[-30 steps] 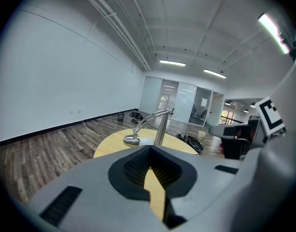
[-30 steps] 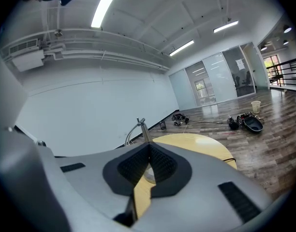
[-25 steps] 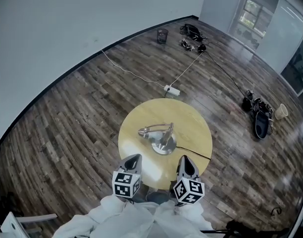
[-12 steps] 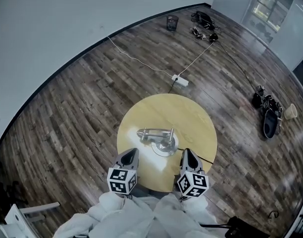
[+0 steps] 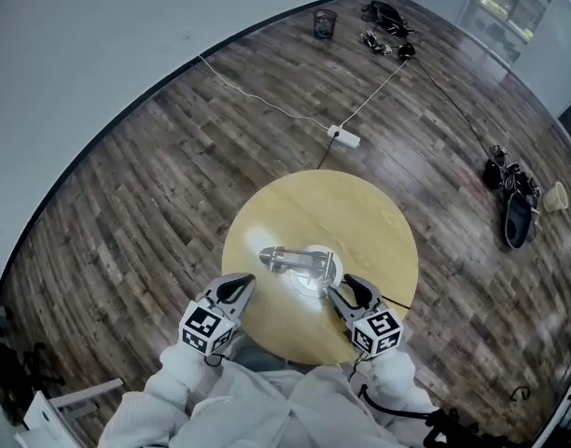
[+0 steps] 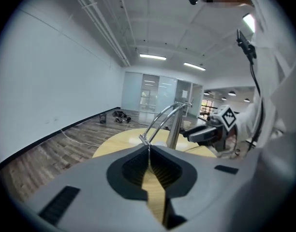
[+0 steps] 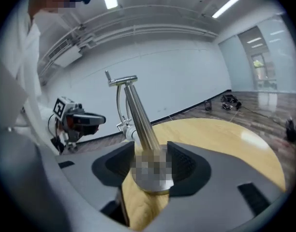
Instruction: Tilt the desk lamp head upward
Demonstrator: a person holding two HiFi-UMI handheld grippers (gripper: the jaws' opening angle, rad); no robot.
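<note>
Left gripper: fingers clenched, nothing between them. Marker cube behind them carries black-white square patterns.
Right gripper: fingers have just been opening and are now released. They straddle round base of desk lamp; pads not seen pressing on it.
Lamp chrome, mid-surface; lamp head just beyond left fingertips.
Black cord leaves surface beside right fingers.
On floor well beyond fingers: white power strip, bin, bags.
</note>
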